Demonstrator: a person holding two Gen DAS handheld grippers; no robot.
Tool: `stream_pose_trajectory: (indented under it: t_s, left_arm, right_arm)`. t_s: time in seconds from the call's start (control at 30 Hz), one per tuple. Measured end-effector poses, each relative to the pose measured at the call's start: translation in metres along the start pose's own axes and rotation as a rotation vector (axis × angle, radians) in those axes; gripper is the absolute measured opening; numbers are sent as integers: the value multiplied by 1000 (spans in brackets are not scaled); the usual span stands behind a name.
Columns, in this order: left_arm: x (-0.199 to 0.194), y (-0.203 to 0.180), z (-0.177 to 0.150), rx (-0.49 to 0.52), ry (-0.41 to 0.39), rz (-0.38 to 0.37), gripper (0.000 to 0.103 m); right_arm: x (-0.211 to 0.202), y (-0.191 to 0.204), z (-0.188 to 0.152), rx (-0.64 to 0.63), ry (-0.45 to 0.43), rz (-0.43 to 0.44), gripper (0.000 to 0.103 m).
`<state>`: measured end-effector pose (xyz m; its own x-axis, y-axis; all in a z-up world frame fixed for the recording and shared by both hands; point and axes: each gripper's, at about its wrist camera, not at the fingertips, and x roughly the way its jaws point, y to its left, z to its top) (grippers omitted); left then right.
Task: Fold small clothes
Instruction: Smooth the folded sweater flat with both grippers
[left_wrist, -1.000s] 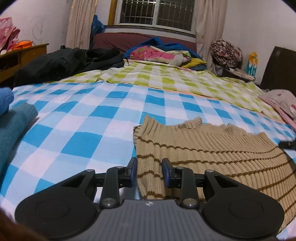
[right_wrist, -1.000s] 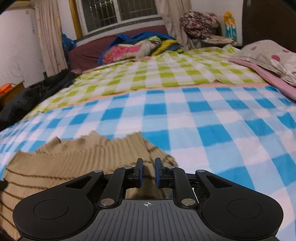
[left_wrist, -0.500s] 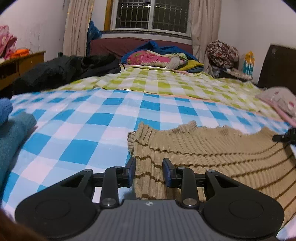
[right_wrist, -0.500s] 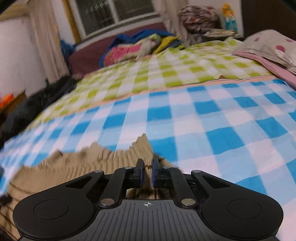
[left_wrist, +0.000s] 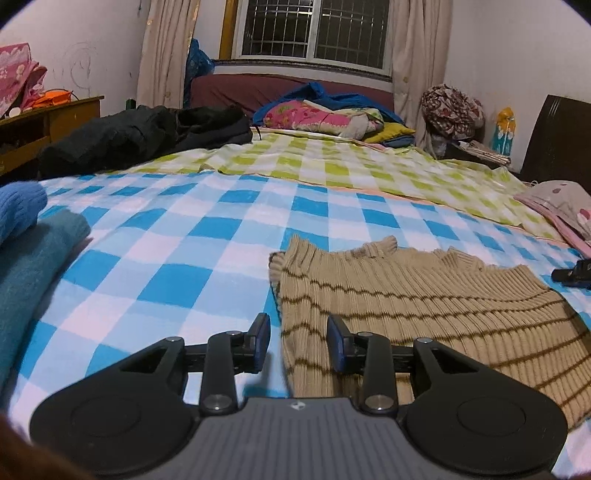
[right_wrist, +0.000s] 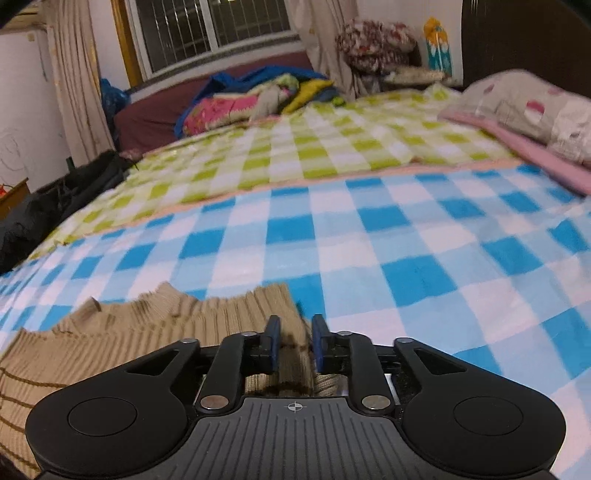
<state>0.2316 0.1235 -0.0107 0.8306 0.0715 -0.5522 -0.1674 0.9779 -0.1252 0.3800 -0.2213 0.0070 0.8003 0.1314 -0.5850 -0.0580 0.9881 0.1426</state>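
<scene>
Two grippers: one at each side edge of the sweater.
Sweater (left_wrist: 424, 314): flat on blue-checked blanket (left_wrist: 207, 243), spread for folding.
Left gripper (left_wrist: 298, 341): jaws apart, straddling the edge.
Right gripper (right_wrist: 294, 343): jaws just opened, knit between, unclamped.

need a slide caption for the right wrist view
Right gripper, jaws just reopened, straddles the edge of a tan striped sweater on a blue checked bedspread.
</scene>
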Motion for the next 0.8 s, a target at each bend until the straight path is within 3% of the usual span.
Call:
stream_pose_trajectory:
  t_s: [0.17,0.27,0.33,0.47,0.6,0.8]
  left_arm:
    - [-9,5,-10,-22,10,15,40]
    - [-9,5,-14,-20,34,27,41]
    - [-7,3,-16,-10,52,47,42]
    - [-20,-4,-11,-2,59,76,42]
    - [-34,-16,-11,33,55,112,42]
    - [-33,-38,-17,113,150,163,42]
  right_arm:
    - [-39,9,-17,-49,-56,39,24]
    - [-43,6,-37,-65,-18,34,24]
    - [-30,2,-46,-59,62,6,25]
    - [-43,-13,-49,43,33,50,26]
    - [-66,-17,-59,28,-18,87,27]
    - [-60,-16,-66,-3,60,90,27]
